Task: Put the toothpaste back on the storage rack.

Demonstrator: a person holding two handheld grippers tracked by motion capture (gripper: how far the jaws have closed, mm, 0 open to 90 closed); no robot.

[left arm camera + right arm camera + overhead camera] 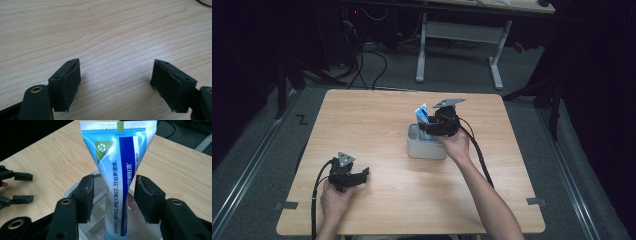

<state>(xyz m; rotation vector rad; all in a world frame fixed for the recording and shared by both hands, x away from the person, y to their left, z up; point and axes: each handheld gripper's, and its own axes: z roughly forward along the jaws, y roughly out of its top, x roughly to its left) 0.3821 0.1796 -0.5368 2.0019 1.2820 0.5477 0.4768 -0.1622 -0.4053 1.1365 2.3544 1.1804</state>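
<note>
Toothpaste tube (117, 175) stands upright in the white cup (426, 148), crimped end up, cap end down inside it. The cup sits near the middle of the table (377, 120), a little toward its right edge. My right gripper (113, 197) is at the cup with its jaws apart on either side of the tube, pads clear of it. My left gripper (115, 82) rests low over bare wood near the table's front left corner (well apart from the cup), jaws wide apart, nothing between them.
</note>
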